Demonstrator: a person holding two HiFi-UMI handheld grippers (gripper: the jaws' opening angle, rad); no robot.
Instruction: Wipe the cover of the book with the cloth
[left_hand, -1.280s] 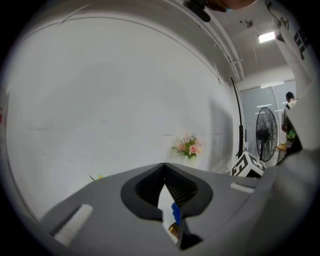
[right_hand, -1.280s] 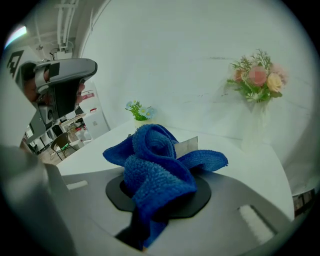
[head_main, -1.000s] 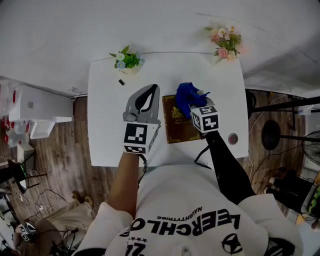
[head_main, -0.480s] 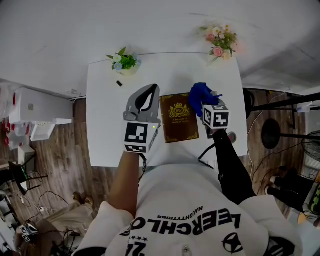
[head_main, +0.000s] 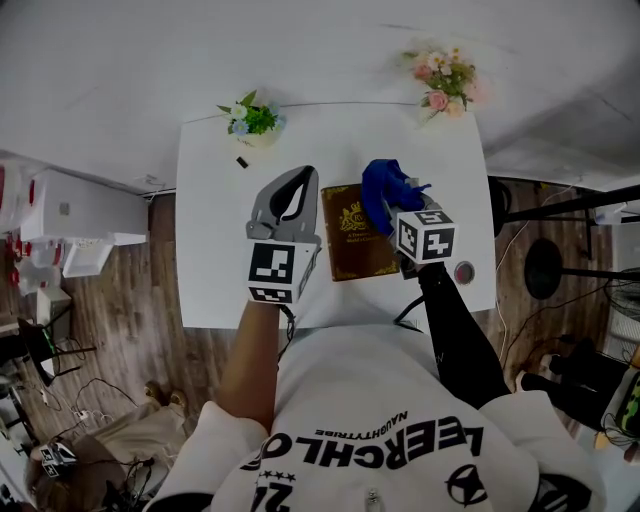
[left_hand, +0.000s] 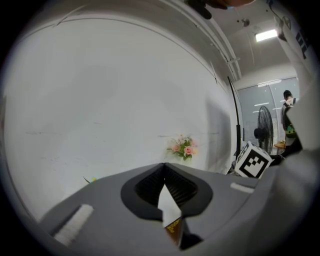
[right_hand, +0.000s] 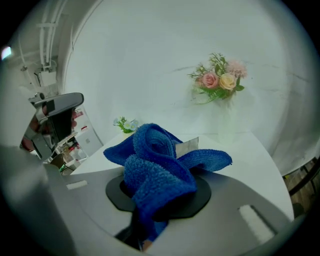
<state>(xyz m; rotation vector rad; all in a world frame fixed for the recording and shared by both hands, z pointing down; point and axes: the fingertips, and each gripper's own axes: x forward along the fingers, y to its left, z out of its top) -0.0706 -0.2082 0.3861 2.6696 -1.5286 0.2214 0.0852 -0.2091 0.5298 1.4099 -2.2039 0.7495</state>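
A brown book (head_main: 352, 252) with a gold emblem lies on the white table (head_main: 215, 255). My right gripper (head_main: 392, 210) is shut on a bunched blue cloth (head_main: 381, 186), which hangs over the book's top right corner. In the right gripper view the cloth (right_hand: 156, 167) fills the jaws of that gripper (right_hand: 159, 196) and hides the book. My left gripper (head_main: 302, 178) is shut and empty, just left of the book's left edge. In the left gripper view a sliver of the book (left_hand: 173, 227) shows through the closed left gripper (left_hand: 165, 172).
A small plant with blue flowers (head_main: 250, 120) and a pink bouquet (head_main: 444, 80) stand at the table's far corners. A small black item (head_main: 242, 162) lies near the plant. A round button-like object (head_main: 465, 273) sits near the right edge. White cabinet (head_main: 70, 225) stands at the left.
The right gripper swung the cloth off the book to the right, then came back left over the book's upper right part. The left gripper stayed put.
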